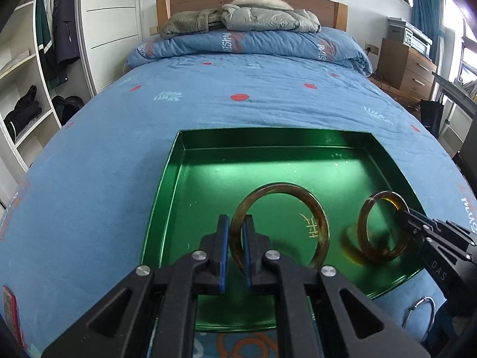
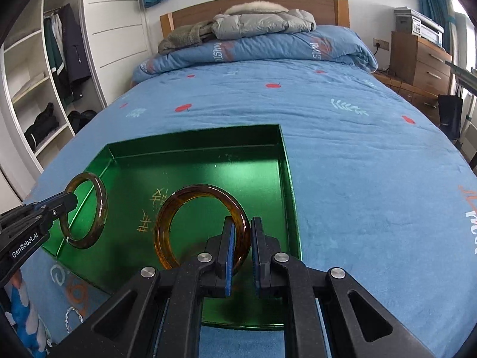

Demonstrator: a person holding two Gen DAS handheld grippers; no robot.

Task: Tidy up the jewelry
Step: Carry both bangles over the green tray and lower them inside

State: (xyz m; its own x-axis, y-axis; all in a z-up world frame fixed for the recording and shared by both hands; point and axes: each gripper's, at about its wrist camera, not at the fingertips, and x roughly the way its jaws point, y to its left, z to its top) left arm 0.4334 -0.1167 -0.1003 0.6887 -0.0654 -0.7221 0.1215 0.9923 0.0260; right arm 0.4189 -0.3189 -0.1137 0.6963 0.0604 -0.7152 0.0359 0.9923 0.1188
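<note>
Amber-brown and glossy, two bangles are held above a shallow green metal tray (image 1: 167, 185) that lies on a blue bed (image 1: 89, 155).

The left tongs (image 1: 235, 249) are clamped on the rim of the left bangle (image 1: 316, 211), one blue-padded finger inside the ring and one outside. The right tongs (image 2: 241, 252) pinch the right bangle (image 2: 167, 208) the same way. Each ring is gripped by its band, probably because a rigid hoop offers nothing else narrow enough to hold.

Both bangles stand on edge, nearly upright. Each ring's opening faces roughly sideways, across the tray, so a rod pushed through the hole would run left to right, not up and down. A bangle has no long axis; its flat plane runs away from the holder, toward the headboard.

Seen from the left wrist camera, the right bangle (image 1: 365, 229) hangs low over the tray's right part, with a blurred reflection or shadow beneath it; whether it touches the floor of the tray cannot be told. The left bangle (image 2: 101, 208), seen from the right wrist camera, hangs at the tray's left edge.

A silvery loop (image 1: 417, 310) lies on the bedcover just outside the tray's near right corner, likely another piece waiting.

Both rings appear ready to be lowered into the tray.
</note>
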